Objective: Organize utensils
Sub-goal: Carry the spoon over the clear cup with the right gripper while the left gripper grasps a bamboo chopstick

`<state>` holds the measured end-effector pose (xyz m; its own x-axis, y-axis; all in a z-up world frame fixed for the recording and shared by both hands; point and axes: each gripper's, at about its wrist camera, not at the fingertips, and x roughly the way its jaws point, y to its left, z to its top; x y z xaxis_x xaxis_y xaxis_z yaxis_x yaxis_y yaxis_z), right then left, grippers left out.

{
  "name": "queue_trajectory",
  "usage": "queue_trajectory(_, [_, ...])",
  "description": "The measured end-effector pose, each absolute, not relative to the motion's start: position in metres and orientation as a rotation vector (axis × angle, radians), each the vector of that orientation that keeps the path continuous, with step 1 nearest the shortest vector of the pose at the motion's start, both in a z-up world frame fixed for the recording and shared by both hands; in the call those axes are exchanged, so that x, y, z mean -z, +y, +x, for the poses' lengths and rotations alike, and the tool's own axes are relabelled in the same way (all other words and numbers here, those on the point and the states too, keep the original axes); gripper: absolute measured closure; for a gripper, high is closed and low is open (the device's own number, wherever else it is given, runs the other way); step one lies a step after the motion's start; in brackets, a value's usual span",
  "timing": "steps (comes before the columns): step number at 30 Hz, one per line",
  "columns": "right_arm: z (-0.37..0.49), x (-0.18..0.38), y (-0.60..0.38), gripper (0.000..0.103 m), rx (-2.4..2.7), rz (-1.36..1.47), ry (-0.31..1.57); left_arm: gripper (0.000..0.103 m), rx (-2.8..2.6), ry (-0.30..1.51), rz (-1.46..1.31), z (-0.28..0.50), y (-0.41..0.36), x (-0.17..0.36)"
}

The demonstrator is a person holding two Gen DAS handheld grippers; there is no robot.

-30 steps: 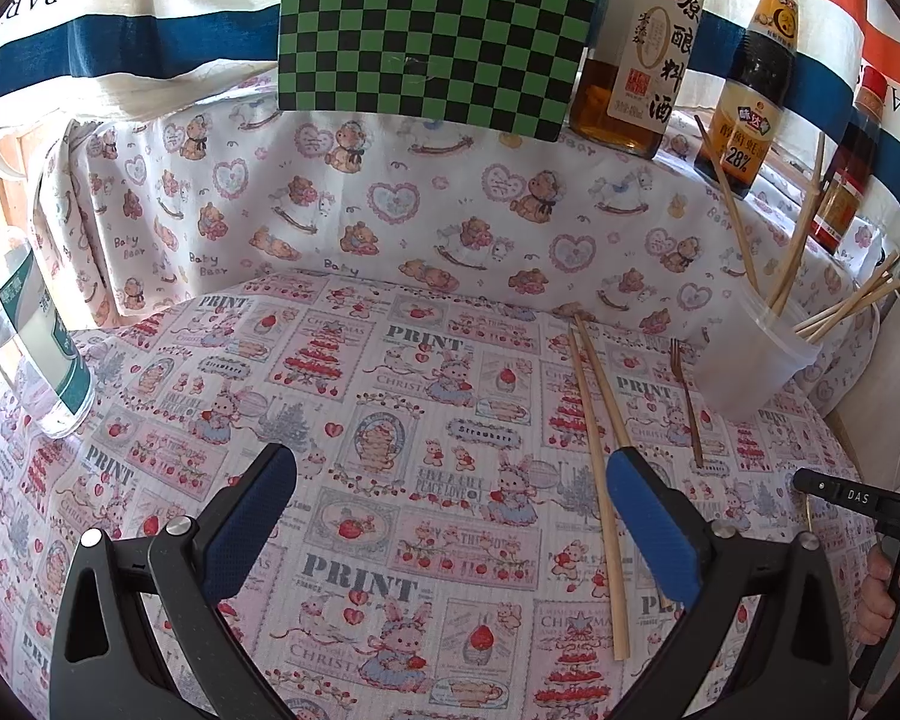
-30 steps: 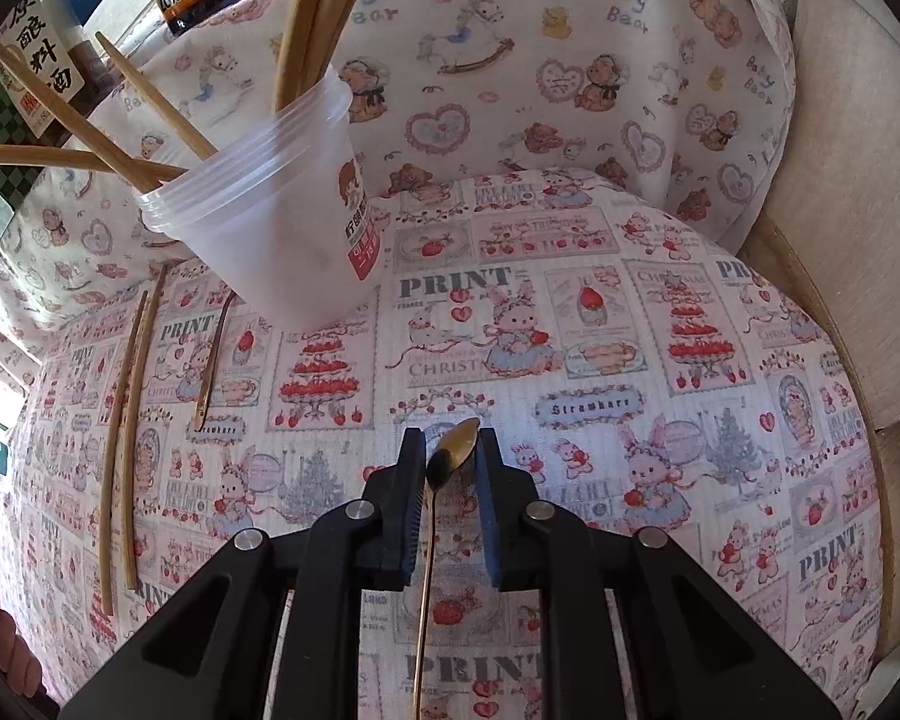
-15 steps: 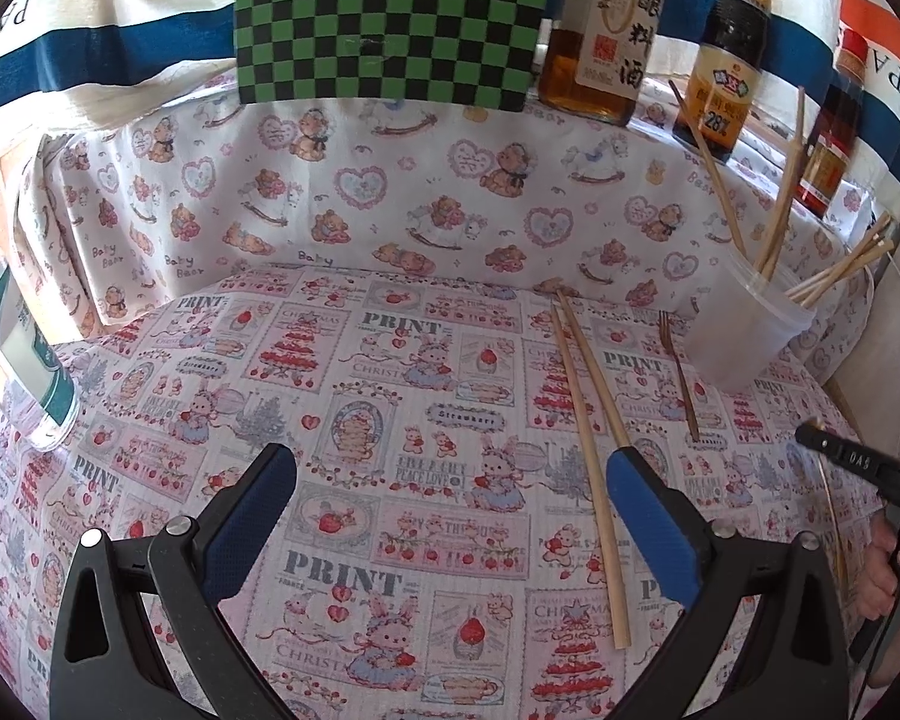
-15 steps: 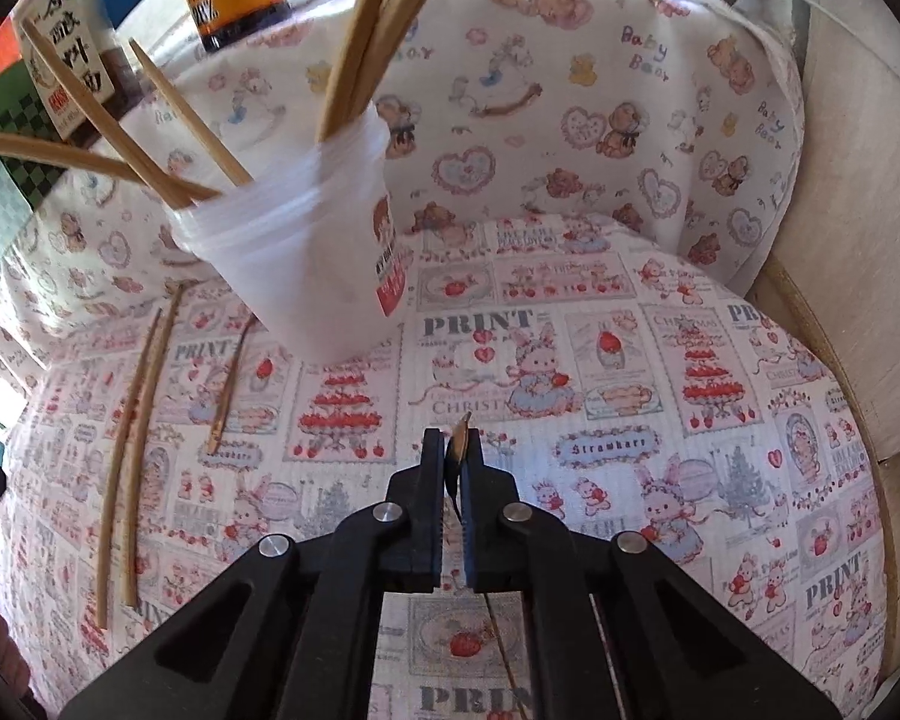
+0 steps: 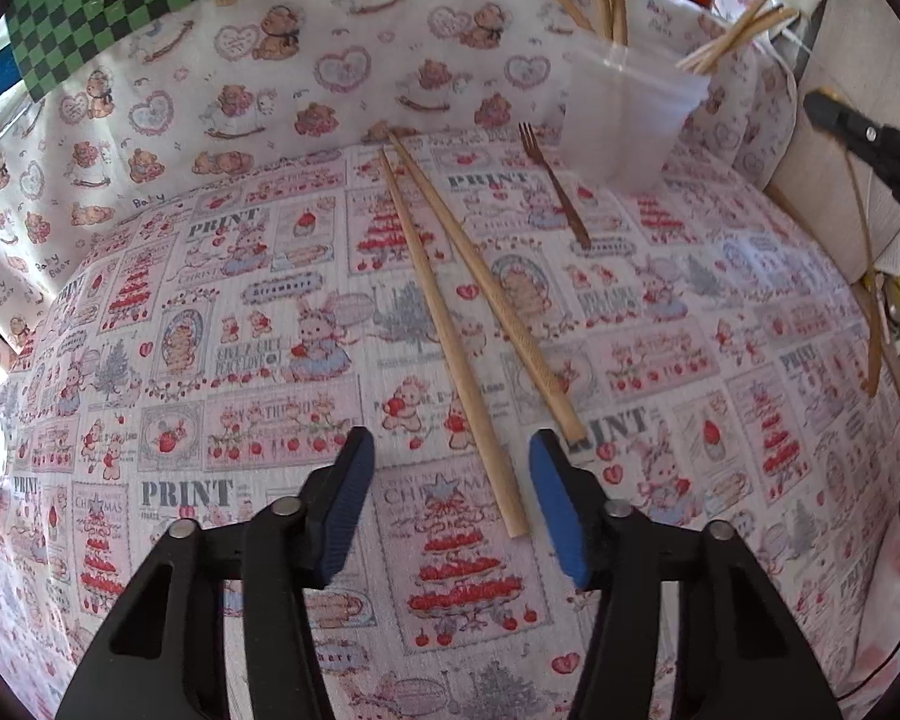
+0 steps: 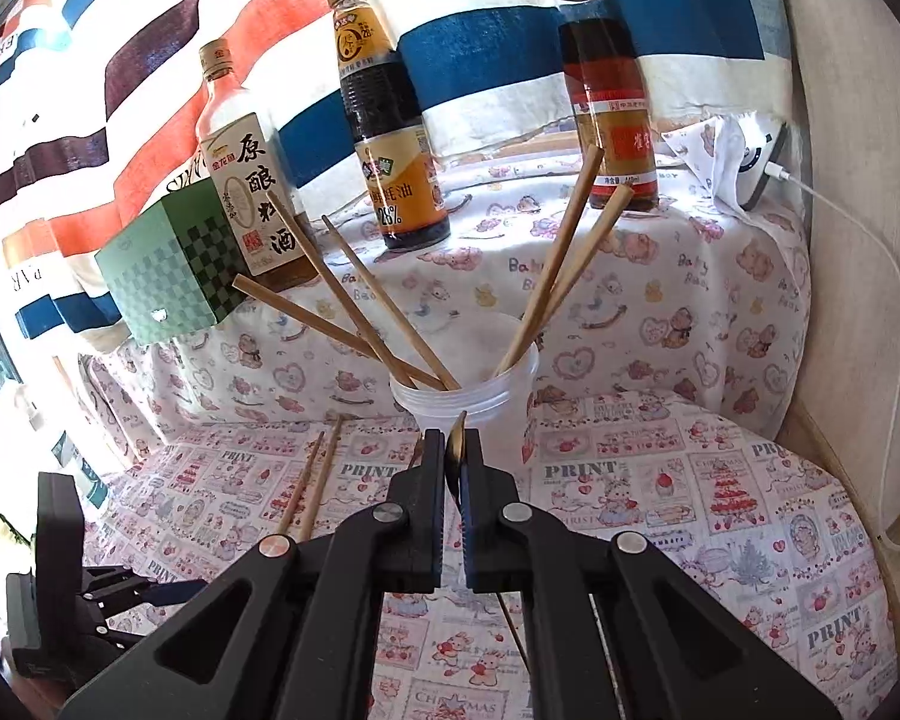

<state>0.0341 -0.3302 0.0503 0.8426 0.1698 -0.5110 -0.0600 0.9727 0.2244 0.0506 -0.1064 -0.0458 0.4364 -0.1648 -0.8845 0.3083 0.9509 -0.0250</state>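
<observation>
Spoon [image 6: 455,443] pinched in right gripper [image 6: 453,450]; left gripper [image 5: 447,468] spread over chopsticks [image 5: 450,324].

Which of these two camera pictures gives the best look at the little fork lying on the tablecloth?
The left wrist view. There the fork lies in full sight on the cloth, tines toward the plastic cup, beside the two loose chopsticks. In the right wrist view it is almost entirely hidden behind the right gripper, which is clamped on a spoon.

Leaning chopsticks [image 6: 354,294] fan over the cup [image 6: 498,384] (centre gap stays free).
</observation>
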Motion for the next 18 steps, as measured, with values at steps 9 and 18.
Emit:
queue_trajectory(9, [0.033,-0.048,-0.329,0.098,-0.124,0.209,0.556,0.097,0.242,0.968,0.070,0.048,-0.091,0.034])
queue_trajectory(18, [0.028,-0.051,-0.331,0.098,-0.192,0.225,0.520,0.097,0.154,0.613,-0.001,0.024,-0.054,-0.029])
